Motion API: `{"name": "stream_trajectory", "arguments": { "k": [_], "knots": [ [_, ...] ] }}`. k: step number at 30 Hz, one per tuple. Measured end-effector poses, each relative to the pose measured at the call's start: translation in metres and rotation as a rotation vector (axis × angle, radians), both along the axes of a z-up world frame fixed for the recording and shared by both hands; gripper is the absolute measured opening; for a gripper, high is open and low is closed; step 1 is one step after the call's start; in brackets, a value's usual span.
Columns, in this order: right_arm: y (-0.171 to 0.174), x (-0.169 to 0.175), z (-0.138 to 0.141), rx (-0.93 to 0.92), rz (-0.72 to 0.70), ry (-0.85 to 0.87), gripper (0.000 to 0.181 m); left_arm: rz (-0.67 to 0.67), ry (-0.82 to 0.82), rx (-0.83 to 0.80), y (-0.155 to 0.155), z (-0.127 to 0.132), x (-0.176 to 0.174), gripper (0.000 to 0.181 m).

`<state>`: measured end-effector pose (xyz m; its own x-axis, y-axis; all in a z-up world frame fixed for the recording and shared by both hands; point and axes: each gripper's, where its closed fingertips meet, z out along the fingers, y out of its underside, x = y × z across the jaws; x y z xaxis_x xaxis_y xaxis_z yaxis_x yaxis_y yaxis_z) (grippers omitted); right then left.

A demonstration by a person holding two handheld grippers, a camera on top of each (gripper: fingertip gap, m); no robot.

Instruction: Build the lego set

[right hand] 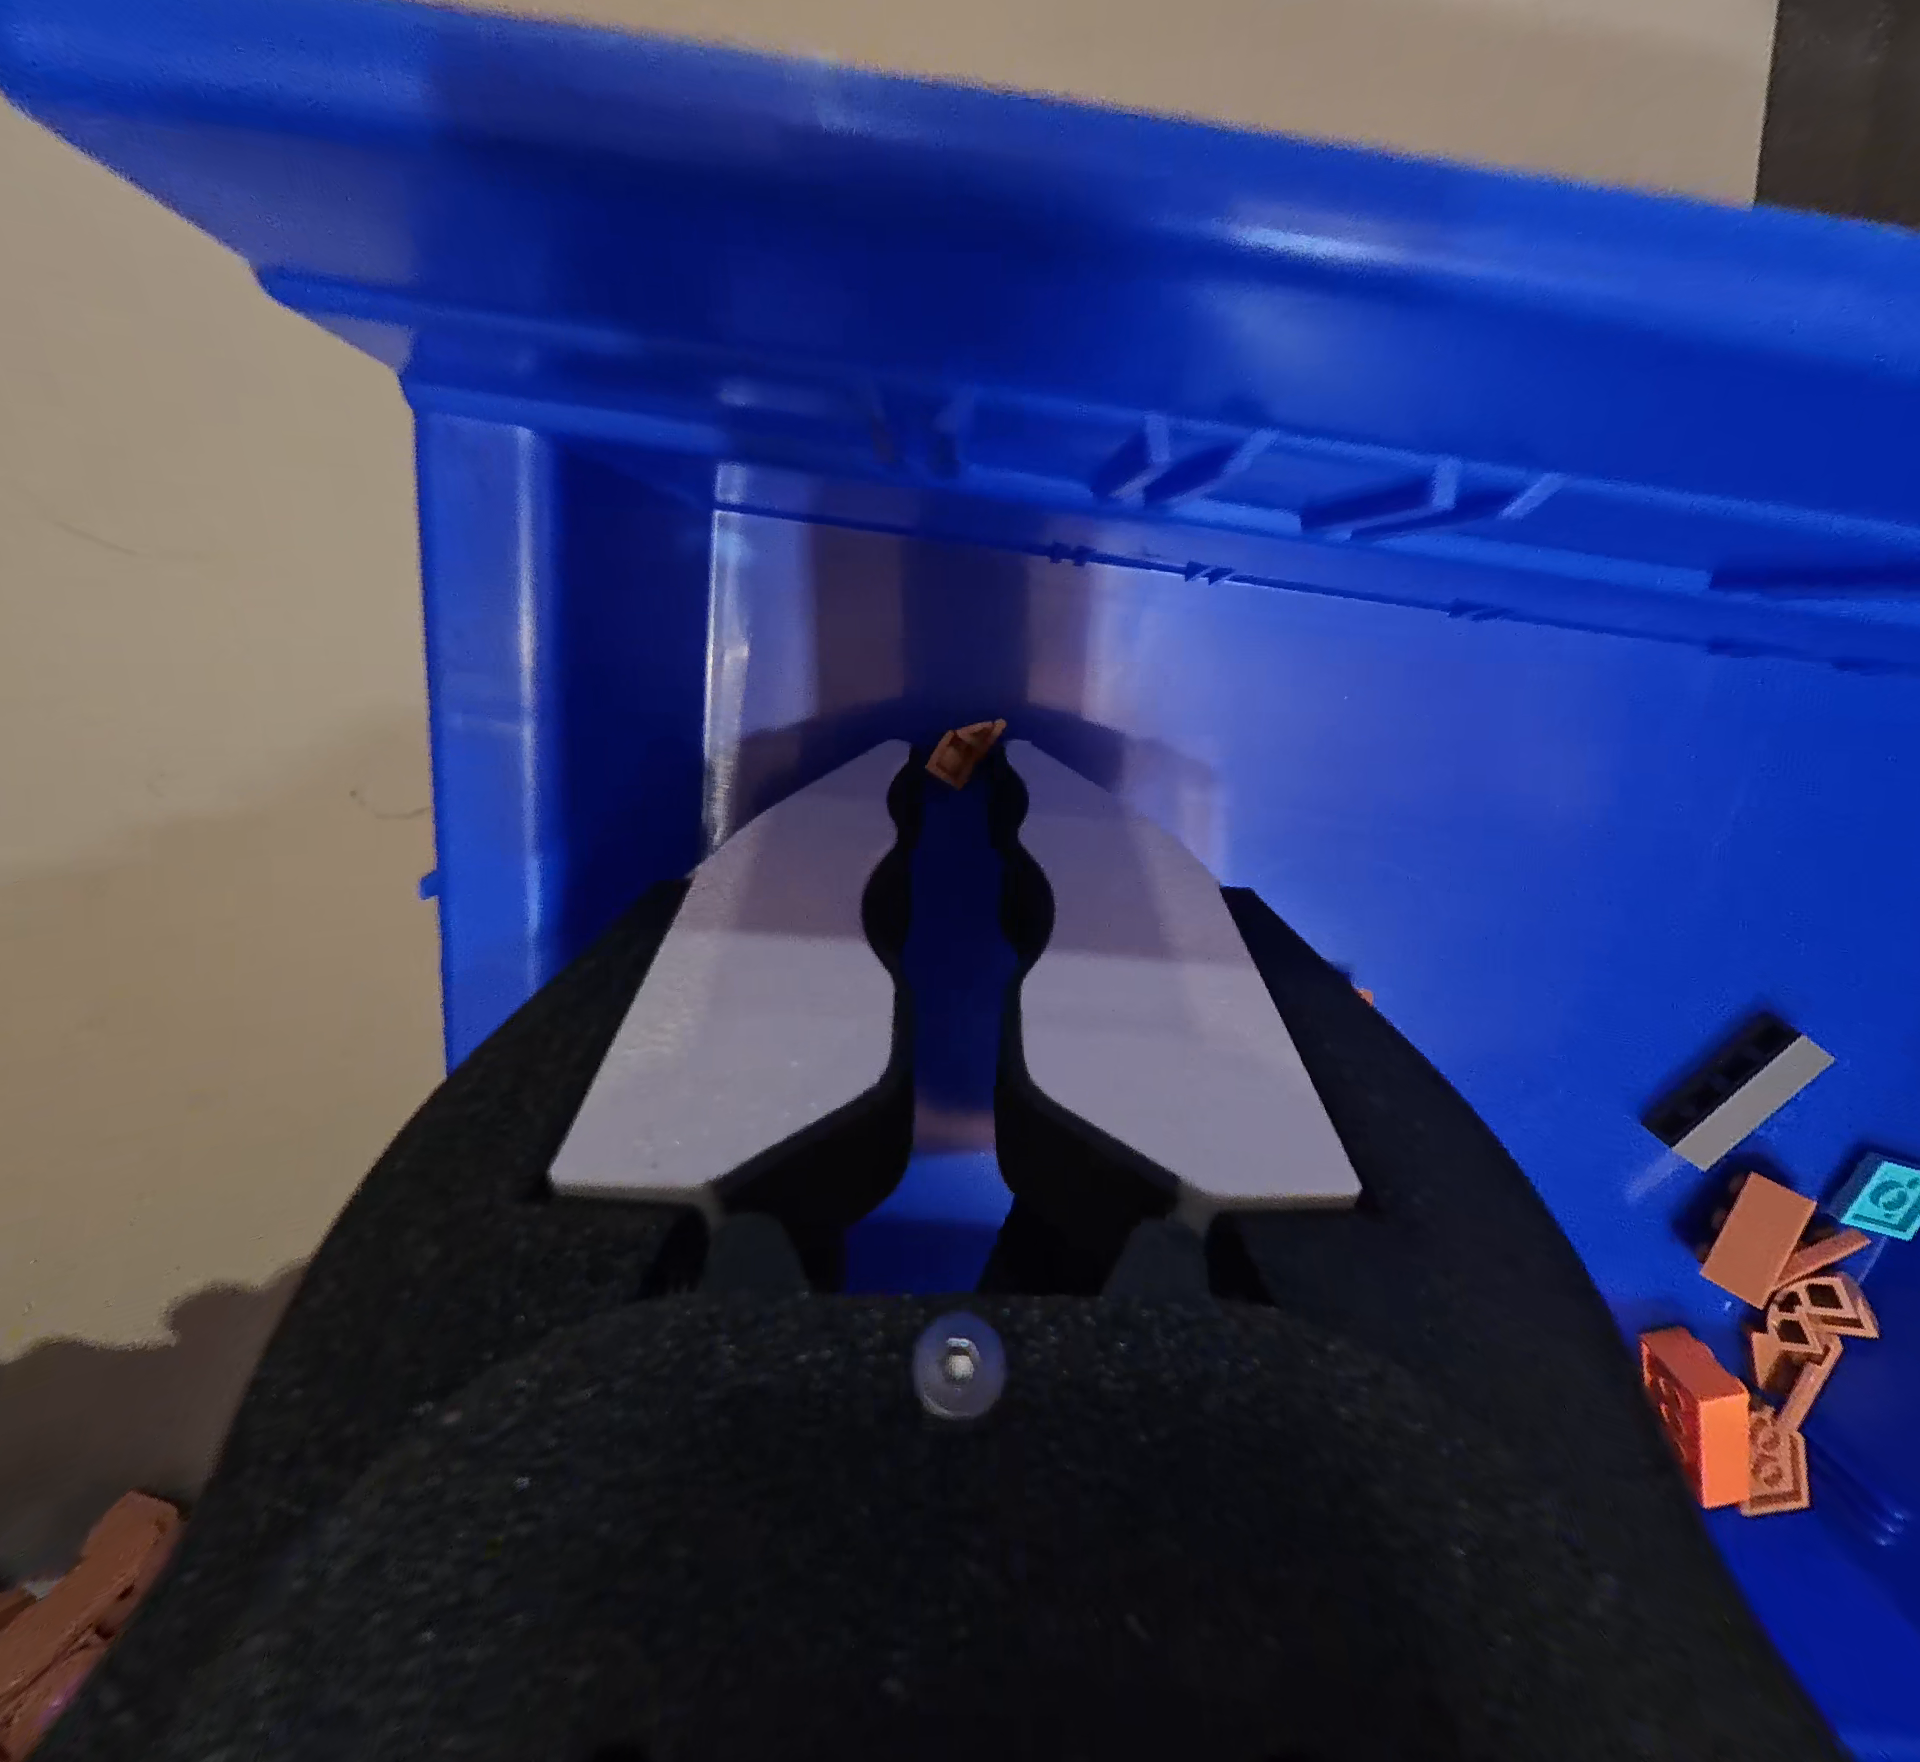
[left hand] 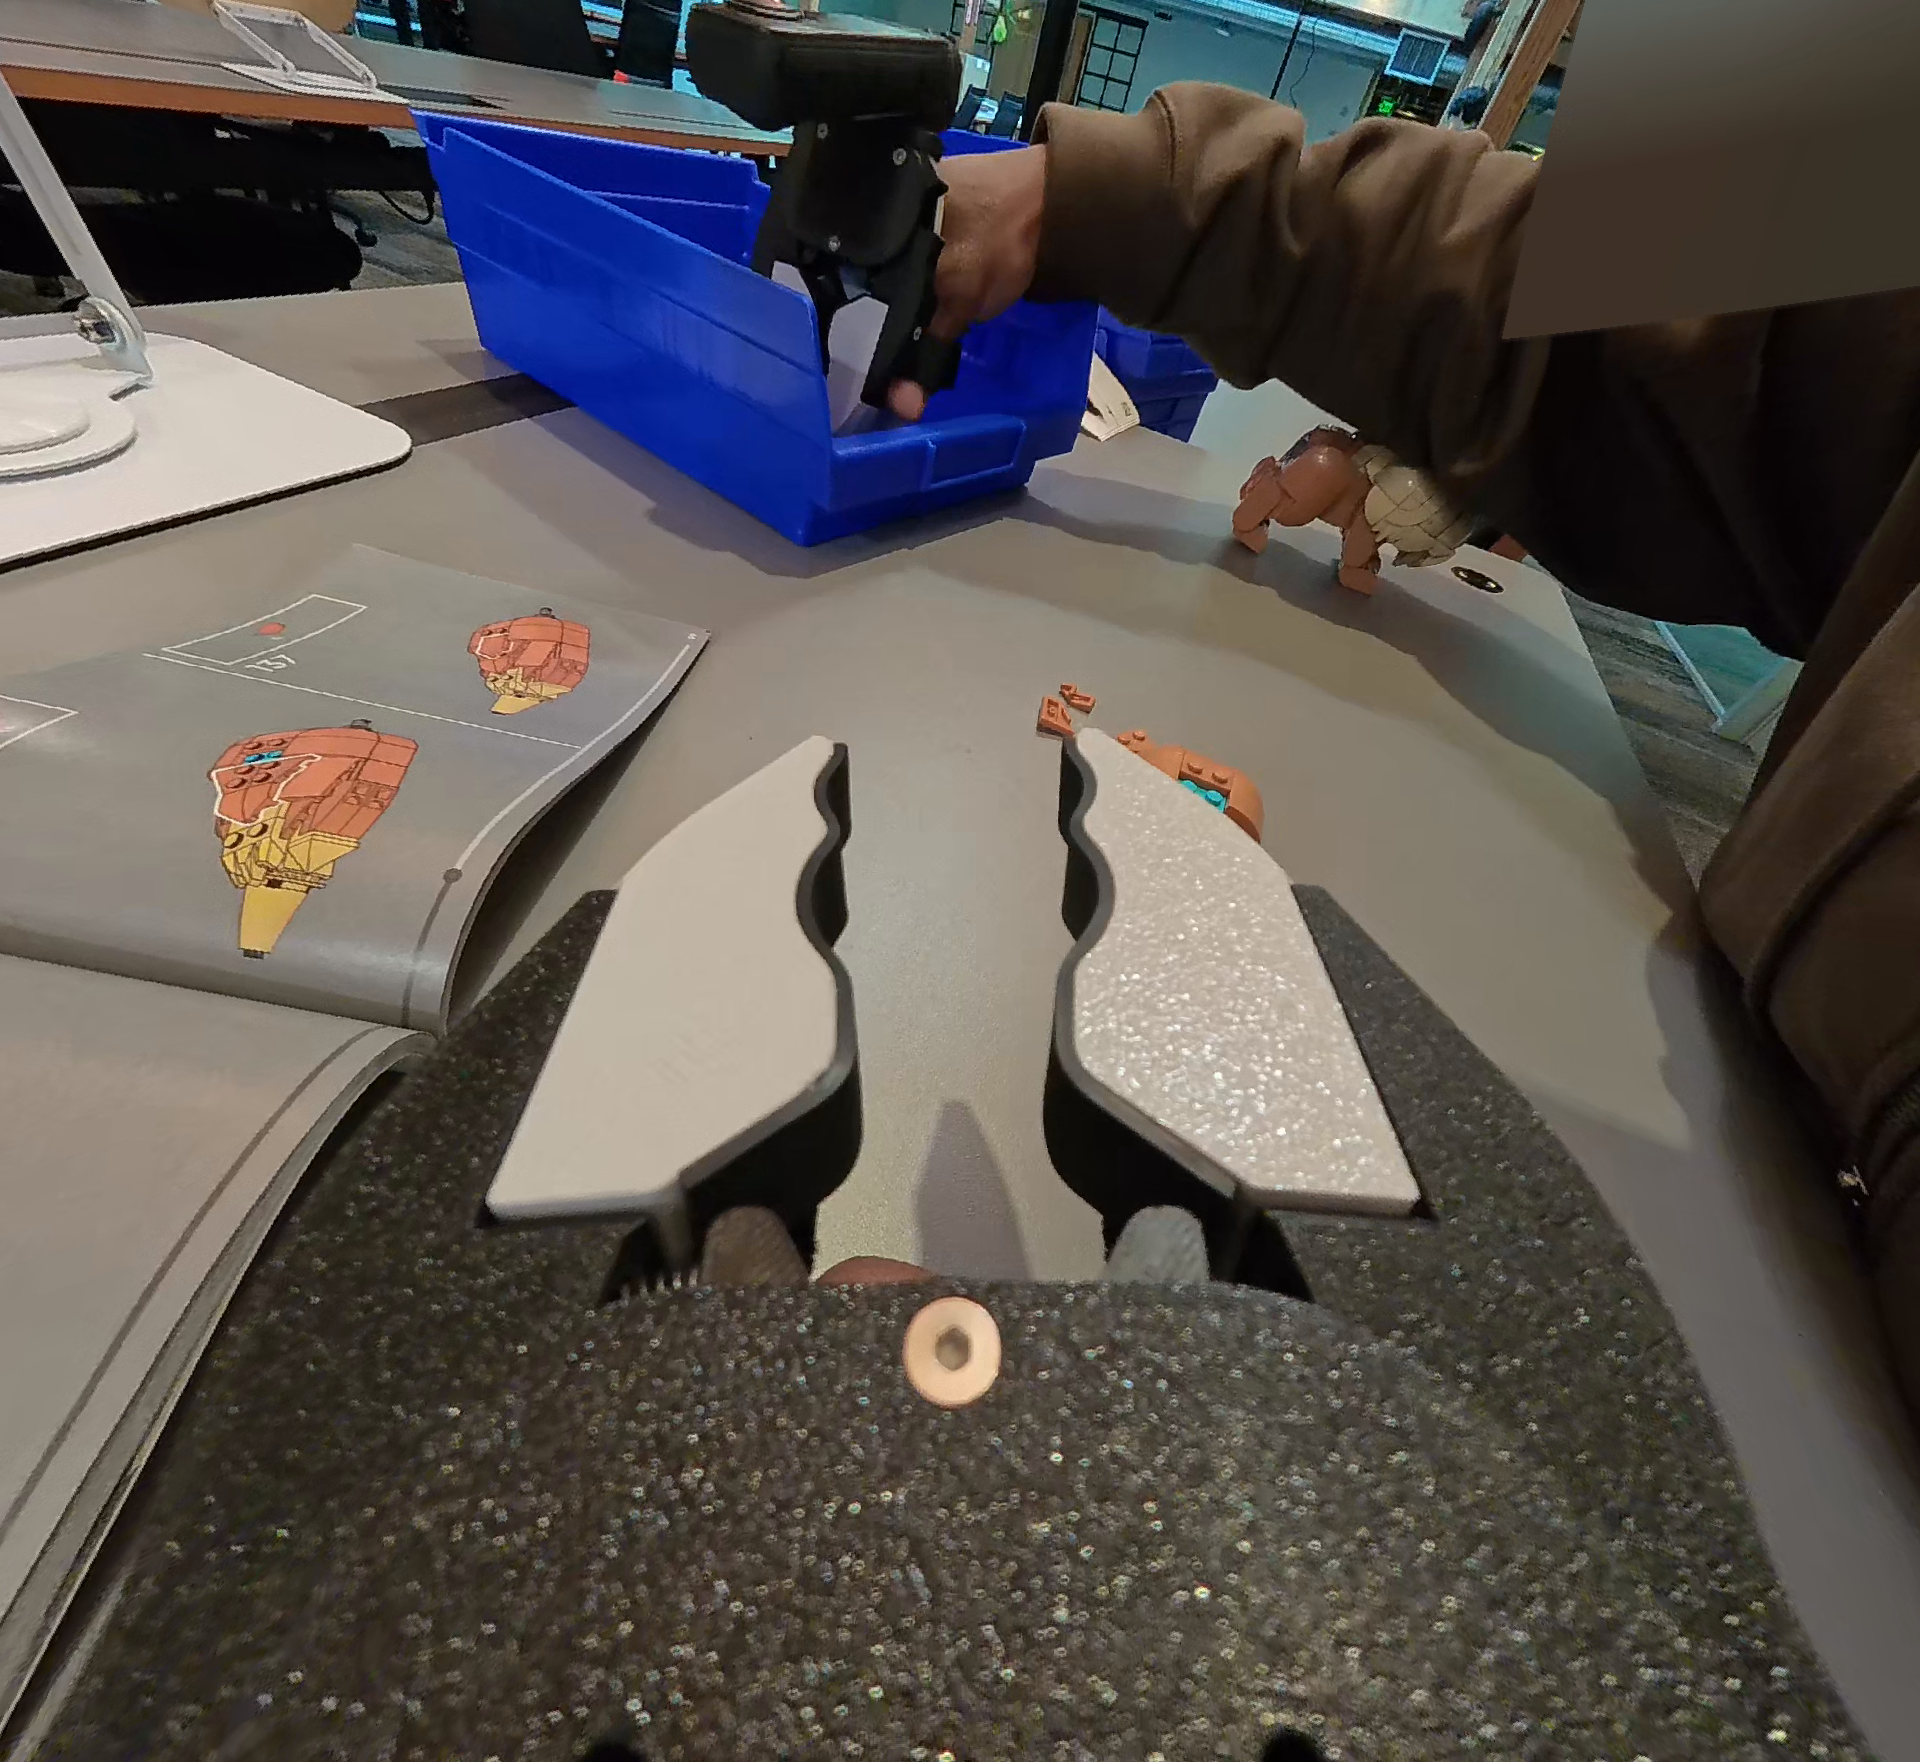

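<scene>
Two grippers: the right gripper (right hand: 954, 756) pinches a tiny brown lego piece (right hand: 964, 753) by its edges over the blue bin (right hand: 1351, 829), light, hard and easy to drop, while the left gripper (left hand: 954, 777) waits wide and empty above the bench (left hand: 935, 632).

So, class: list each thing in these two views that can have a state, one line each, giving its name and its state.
left gripper: open, empty, above the table.
right gripper: shut on a small brown piece, inside the blue bin.
blue bin: upright, loose bricks lying in it.
instruction booklet: open, flat on the table.
brown animal model: standing upright.
partly built brown piece: on the table, beside the left gripper's right finger.
</scene>
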<state>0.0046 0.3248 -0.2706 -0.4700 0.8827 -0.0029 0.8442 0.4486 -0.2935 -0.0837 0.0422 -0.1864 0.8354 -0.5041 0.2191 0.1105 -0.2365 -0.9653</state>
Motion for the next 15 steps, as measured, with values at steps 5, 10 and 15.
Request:
{"name": "stream_trajectory", "arguments": {
  "k": [5, 10, 15],
  "knots": [
    [0.001, 0.001, 0.001, 0.001, -0.008, -0.004, 0.012, 0.0, 0.002, 0.001, 0.0, 0.0, 0.0, 0.039],
    [-0.001, 0.006, 0.013, 0.009, -0.023, 0.018, 0.012, 0.0, 0.006, 0.004, 0.0, 0.0, 0.0, 0.039],
    [-0.022, 0.02, 0.056, 0.004, -0.037, 0.114, 0.011, 0.001, 0.013, 0.005, -0.001, 0.0, 0.001, 0.039]
  ]
}}
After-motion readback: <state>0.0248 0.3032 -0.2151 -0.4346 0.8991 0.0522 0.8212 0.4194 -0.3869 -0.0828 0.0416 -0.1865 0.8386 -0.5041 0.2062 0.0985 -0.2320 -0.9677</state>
